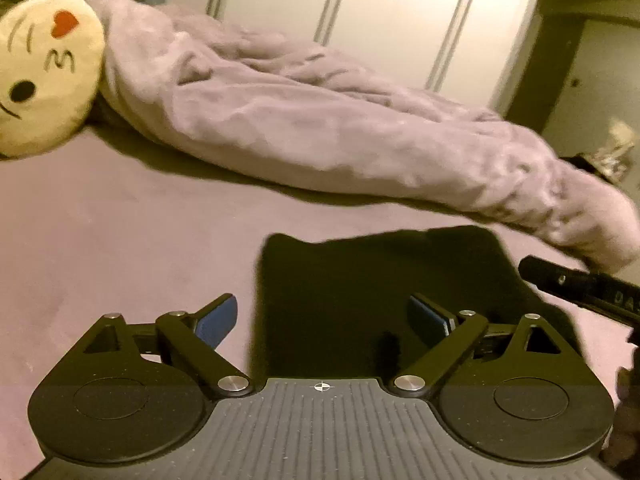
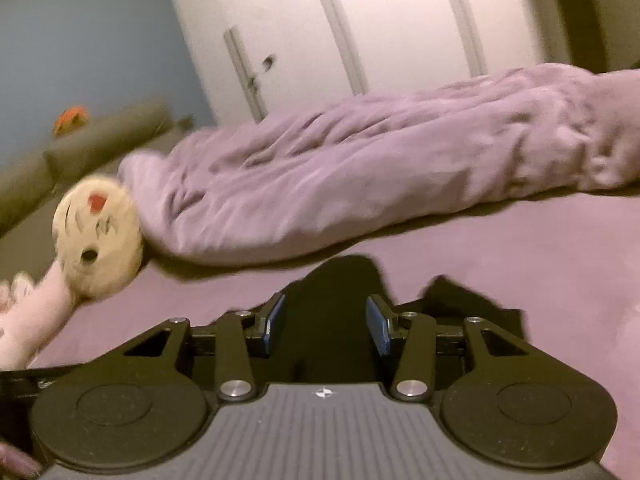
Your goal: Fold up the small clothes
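Observation:
A small black garment (image 1: 380, 288) lies flat on the purple bed sheet (image 1: 120, 240). My left gripper (image 1: 322, 320) is wide open just above the garment's near left part, blue pads (image 1: 218, 320) apart, holding nothing. The tip of my right gripper's finger shows at the right edge of the left wrist view (image 1: 580, 284). In the right wrist view the same black garment (image 2: 332, 304) lies bunched under and between my right gripper (image 2: 326, 324), whose jaws stand partly open with cloth between the blue pads (image 2: 276, 320), not pinched.
A crumpled lilac blanket (image 1: 320, 128) lies across the bed behind the garment, also in the right wrist view (image 2: 360, 184). A round yellow emoji pillow (image 1: 44, 68) sits at the left. White wardrobe doors (image 1: 380, 12) stand behind the bed.

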The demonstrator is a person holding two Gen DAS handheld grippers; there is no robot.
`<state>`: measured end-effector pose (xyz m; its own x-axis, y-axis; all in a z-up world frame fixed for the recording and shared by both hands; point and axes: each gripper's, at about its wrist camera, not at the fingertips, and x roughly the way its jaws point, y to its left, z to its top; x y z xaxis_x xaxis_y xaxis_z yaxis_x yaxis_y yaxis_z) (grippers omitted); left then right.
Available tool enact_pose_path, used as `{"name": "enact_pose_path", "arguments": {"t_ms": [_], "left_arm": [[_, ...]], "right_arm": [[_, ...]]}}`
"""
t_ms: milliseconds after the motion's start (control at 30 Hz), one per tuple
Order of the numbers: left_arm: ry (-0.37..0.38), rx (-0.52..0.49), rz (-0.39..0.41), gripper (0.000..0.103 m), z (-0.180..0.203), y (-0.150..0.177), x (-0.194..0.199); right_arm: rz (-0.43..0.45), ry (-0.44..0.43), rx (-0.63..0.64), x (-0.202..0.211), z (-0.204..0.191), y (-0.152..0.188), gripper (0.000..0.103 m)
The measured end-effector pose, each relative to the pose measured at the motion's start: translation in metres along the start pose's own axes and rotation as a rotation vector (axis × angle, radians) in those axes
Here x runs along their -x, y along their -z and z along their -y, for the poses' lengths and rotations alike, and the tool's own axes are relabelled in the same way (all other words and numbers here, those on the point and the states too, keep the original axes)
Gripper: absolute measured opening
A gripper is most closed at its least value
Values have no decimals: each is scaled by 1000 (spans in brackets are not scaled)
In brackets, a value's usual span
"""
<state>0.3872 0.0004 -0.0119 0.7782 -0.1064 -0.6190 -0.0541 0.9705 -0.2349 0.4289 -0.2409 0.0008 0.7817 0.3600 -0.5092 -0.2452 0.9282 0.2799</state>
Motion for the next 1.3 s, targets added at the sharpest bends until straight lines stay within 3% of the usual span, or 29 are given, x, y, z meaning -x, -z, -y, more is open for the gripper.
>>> {"name": "enact_pose_path", "arguments": {"t_ms": [133,233,367,400,567,833,933,1033,1100,1133,1267,1300], "left_arm": [[-22,16,-13,96,9,15,-23],[-4,-1,-27,98,26,26,-31],[-76,-126,-5,103,51,43,-46],[-82,-125,2,103,51,46,-48],[-68,-85,16,103,46,50,-51],[-66,-55,8,103,43,49,-53],[-39,-9,-31,103,35,44,-47],[2,51,-77,103,19,35,-28],[12,63,-59,103,9,35,-9],[14,63,-39,103,6,37,1],[-13,-6,-18,103,6,47,25],[-14,-9,-16,103,6,50,29]], "right_arm": [[-66,161,320,-32,-24,31,37],[-51,281,438,-41,-12,56,34],[-5,263,356,-34,15,62,41],[7,271,357,-35,19,63,48],[44,261,309,-32,34,68,58],[19,301,329,-48,30,63,74],[10,334,330,-43,24,57,85],[5,301,262,-21,25,43,85],[47,291,173,2,31,36,82],[51,260,117,10,38,33,79],[0,127,-121,20,63,28,49],[-5,105,-138,18,63,26,49]]}}
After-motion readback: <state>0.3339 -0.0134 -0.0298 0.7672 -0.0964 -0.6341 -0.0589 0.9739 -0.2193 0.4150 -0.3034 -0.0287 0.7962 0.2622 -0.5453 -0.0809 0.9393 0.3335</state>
